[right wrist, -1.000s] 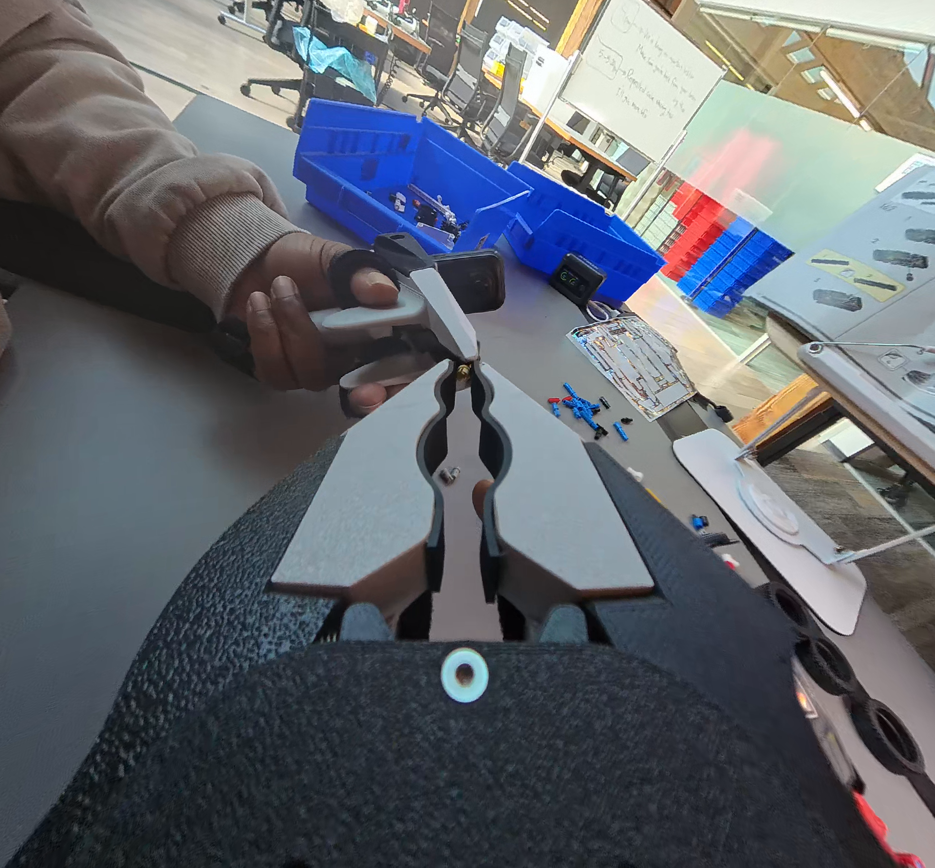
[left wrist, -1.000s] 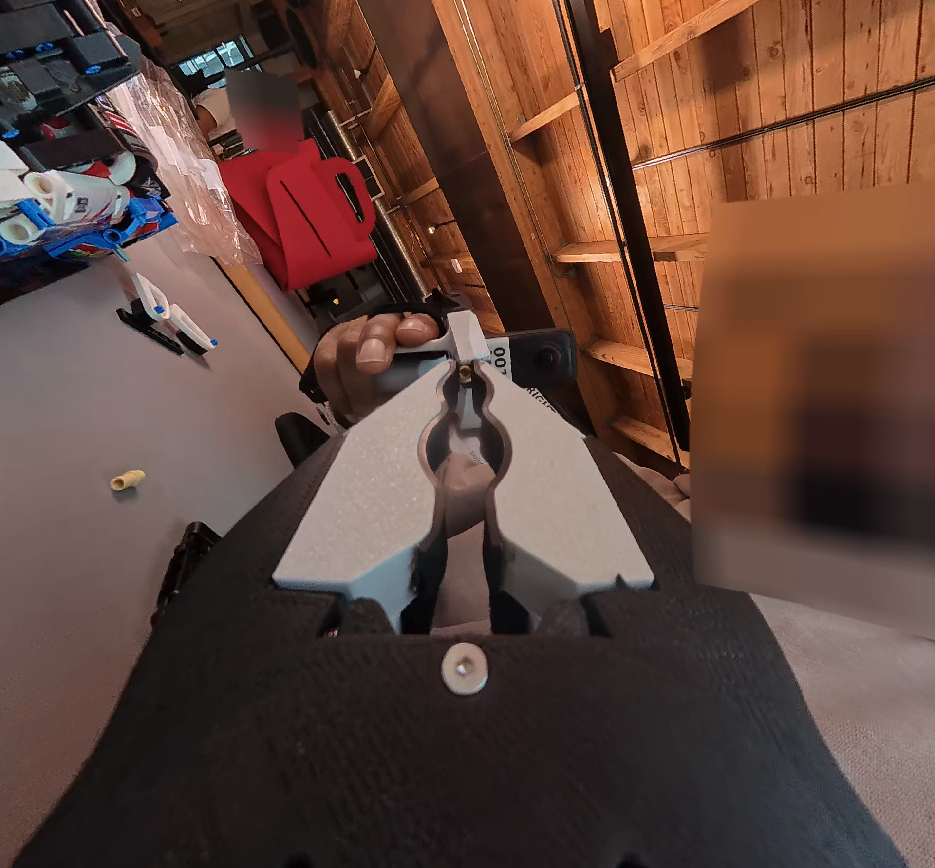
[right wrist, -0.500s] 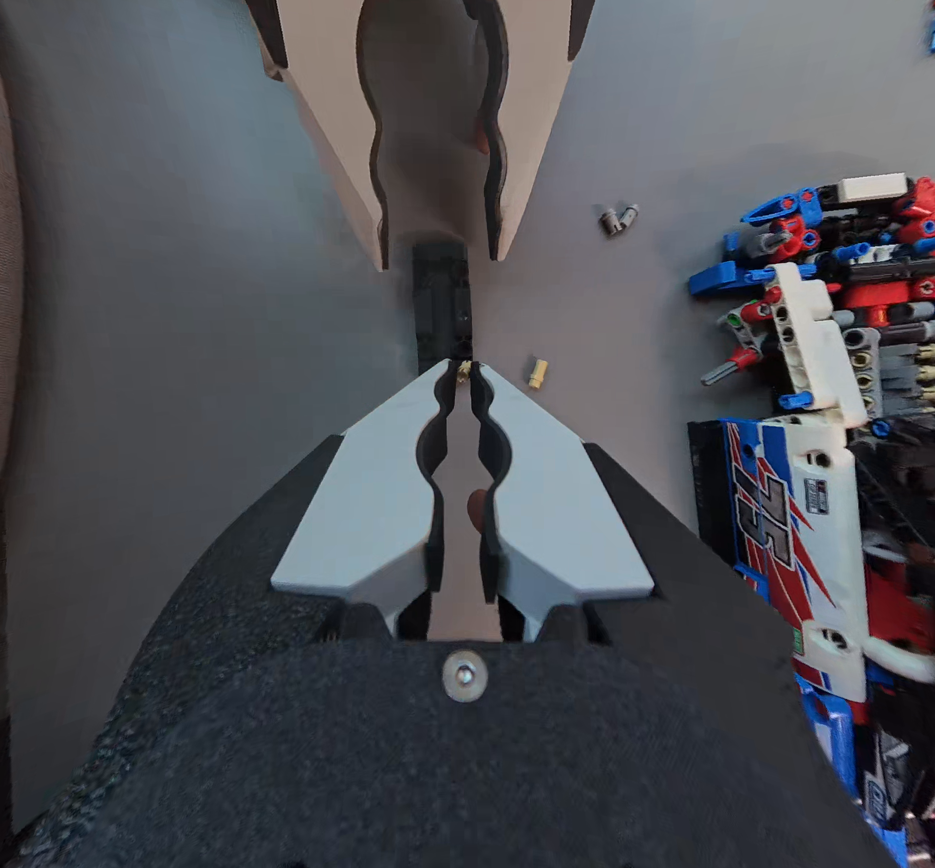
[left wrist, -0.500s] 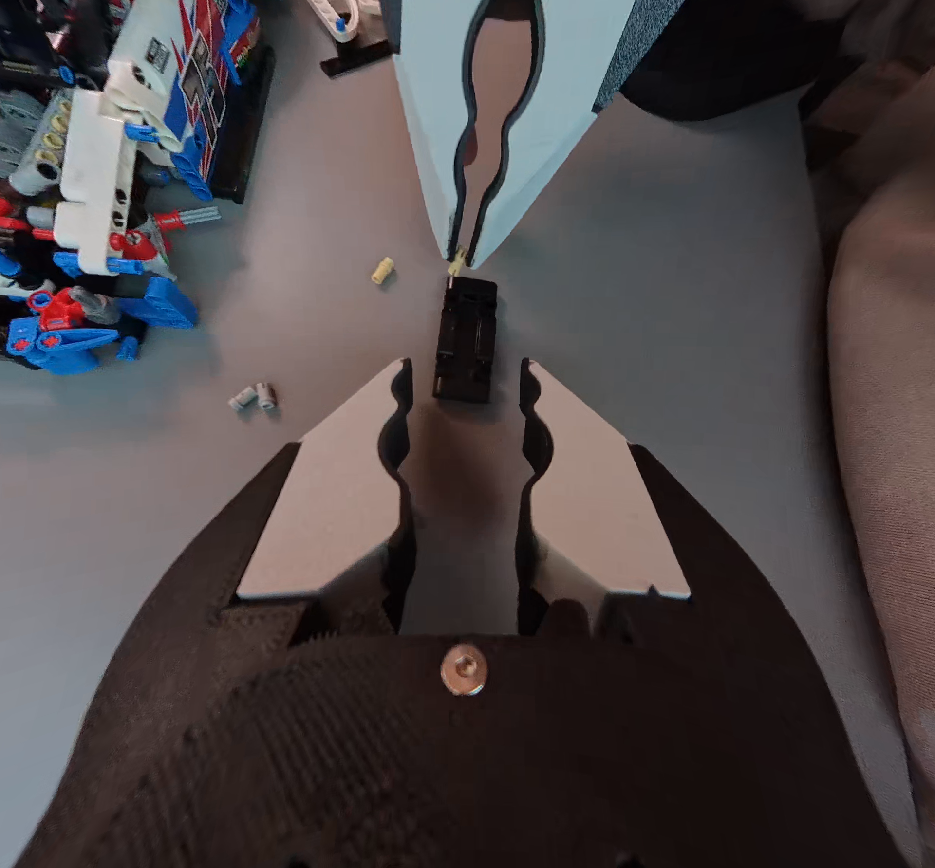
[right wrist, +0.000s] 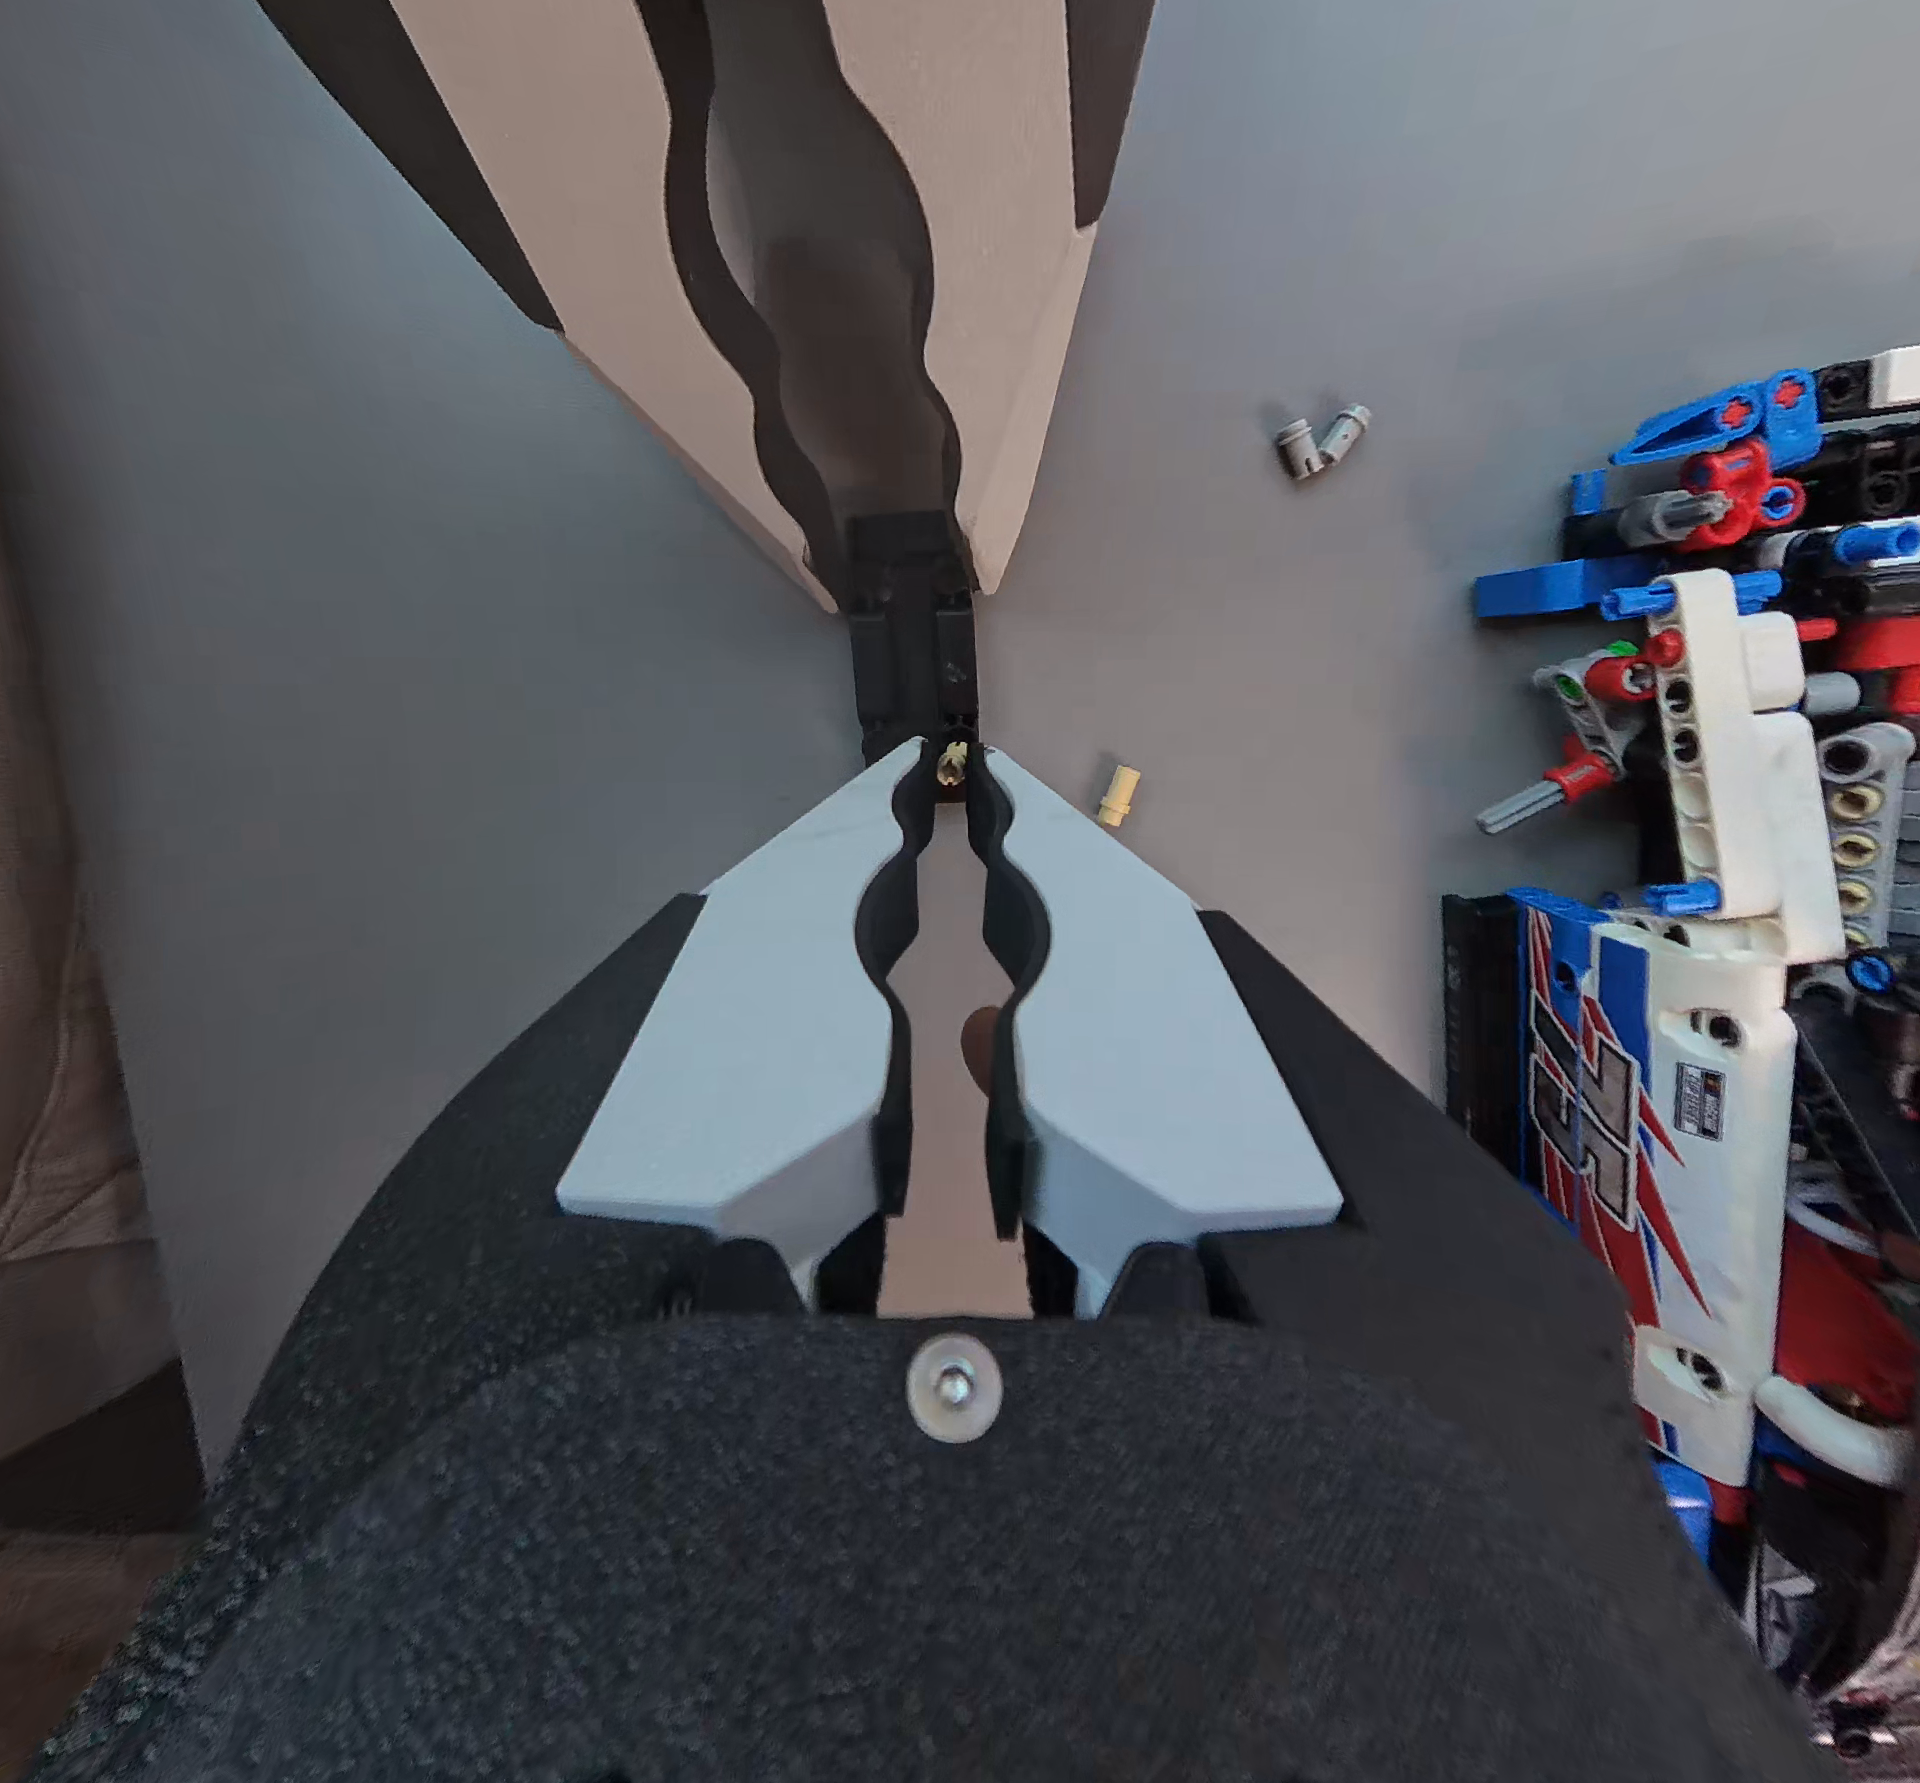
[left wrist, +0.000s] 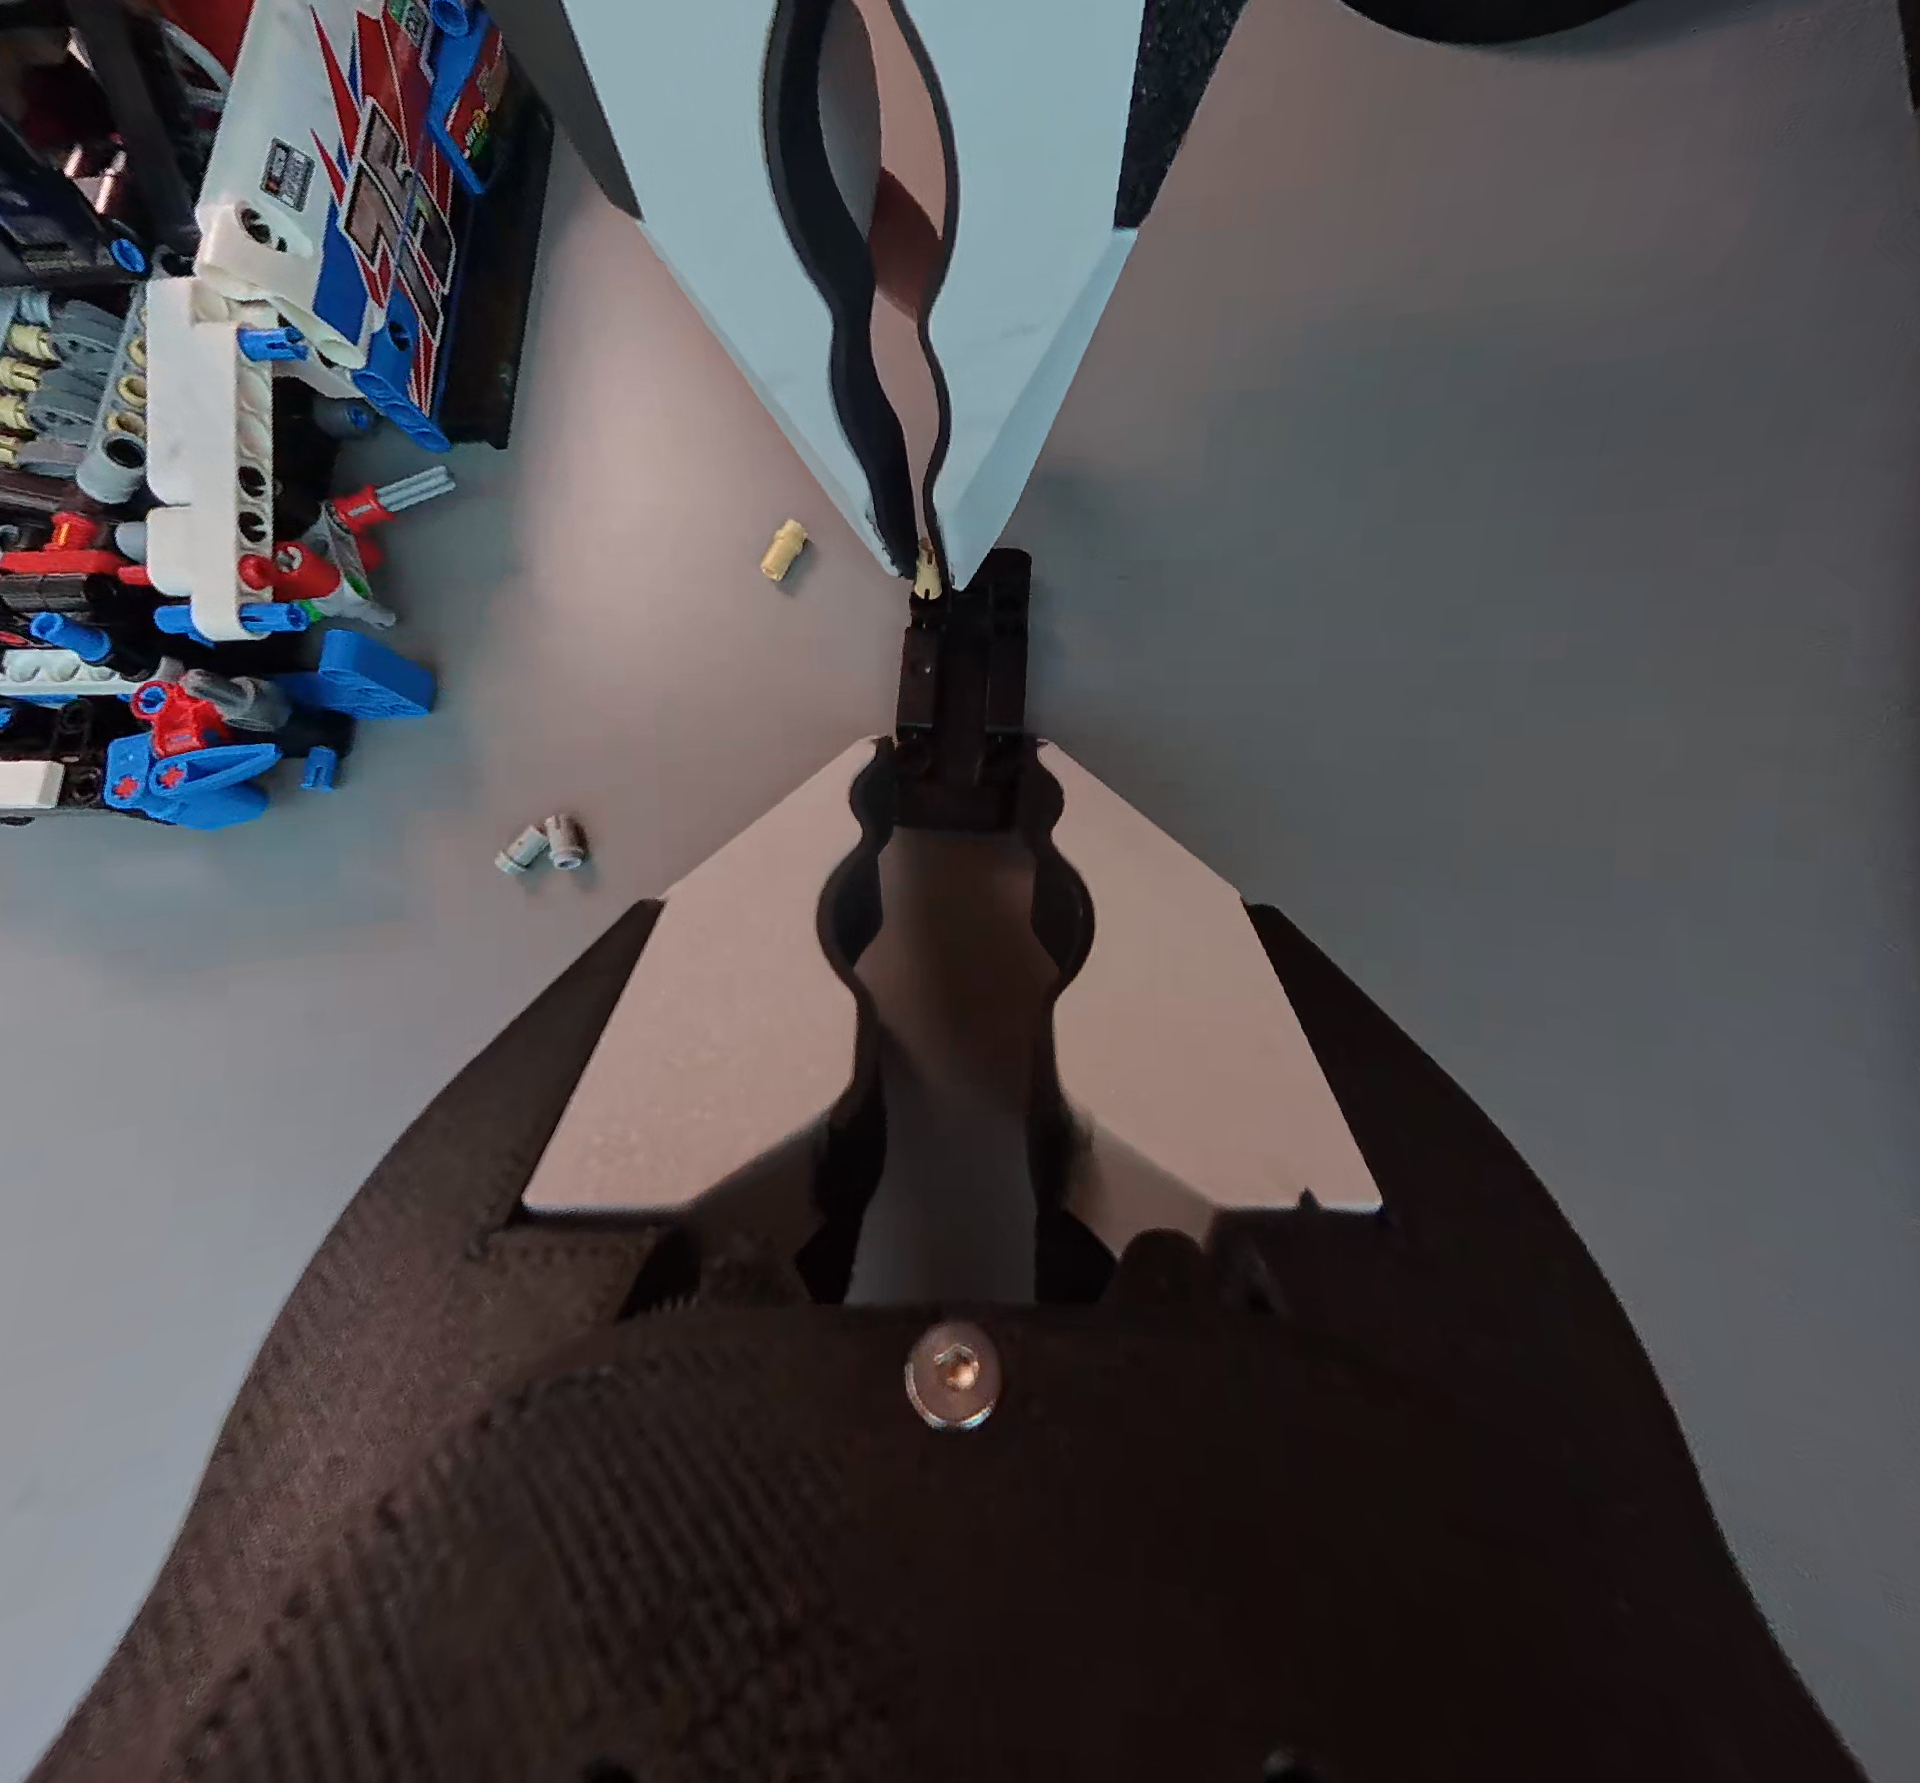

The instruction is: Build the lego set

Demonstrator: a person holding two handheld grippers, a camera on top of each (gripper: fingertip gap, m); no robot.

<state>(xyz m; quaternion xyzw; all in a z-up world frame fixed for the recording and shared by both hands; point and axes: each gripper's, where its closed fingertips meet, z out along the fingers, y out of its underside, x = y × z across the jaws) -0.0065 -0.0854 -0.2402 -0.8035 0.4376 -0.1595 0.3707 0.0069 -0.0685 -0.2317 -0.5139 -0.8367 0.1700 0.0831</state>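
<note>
Two grippers meet tip to tip above the grey worktop [left wrist: 1455, 590]. The left gripper [left wrist: 956, 777] has its fingers clamped on the near end of a black lego piece [left wrist: 961, 684], which seems to rest on the worktop. The right gripper [right wrist: 951, 762] has its fingers pressed together on a small tan pin [right wrist: 950, 763], which touches the far end of this piece. A second tan pin [right wrist: 1119, 796] lies just beside the right fingers. The lego model [right wrist: 1714, 902] stands well apart.
</note>
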